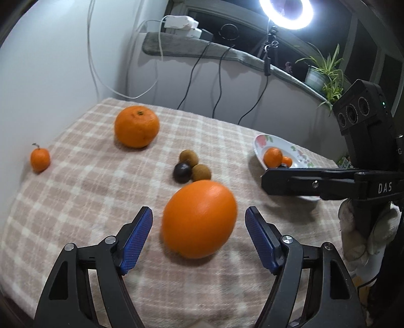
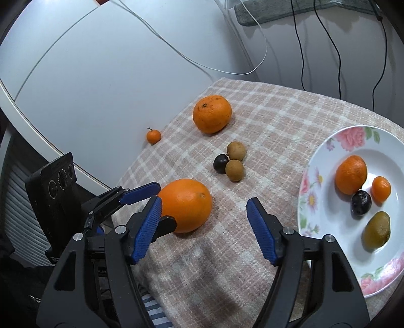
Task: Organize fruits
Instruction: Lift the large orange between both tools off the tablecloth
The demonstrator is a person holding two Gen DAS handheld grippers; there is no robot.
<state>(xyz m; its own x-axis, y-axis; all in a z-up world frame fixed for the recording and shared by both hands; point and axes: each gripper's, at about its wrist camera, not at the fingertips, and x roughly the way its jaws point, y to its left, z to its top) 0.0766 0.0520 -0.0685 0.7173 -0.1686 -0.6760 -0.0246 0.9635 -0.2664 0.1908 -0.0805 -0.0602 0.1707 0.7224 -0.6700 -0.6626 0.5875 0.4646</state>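
Observation:
A big orange [image 1: 199,222] lies on the checked cloth [image 1: 88,201] between the blue pads of my left gripper [image 1: 199,227], which is open, with a gap on each side. In the right wrist view the same orange [image 2: 185,204] has the left gripper [image 2: 166,204] around its left side. My right gripper [image 2: 203,219] is open and holds nothing, just left of the flowered plate [image 2: 328,227]. The plate holds a mandarin [image 2: 351,174], a small orange fruit [image 2: 381,189], a dark fruit [image 2: 361,199] and a greenish one [image 2: 376,230].
On the cloth lie a large mandarin [image 1: 137,126], a tiny stemmed orange fruit [image 1: 40,159] and a cluster of two brown fruits with a dark one [image 1: 192,169]. A ring light [image 1: 286,12], hanging cables and a potted plant [image 1: 320,73] stand behind. A gloved hand [image 1: 363,232] holds the right gripper.

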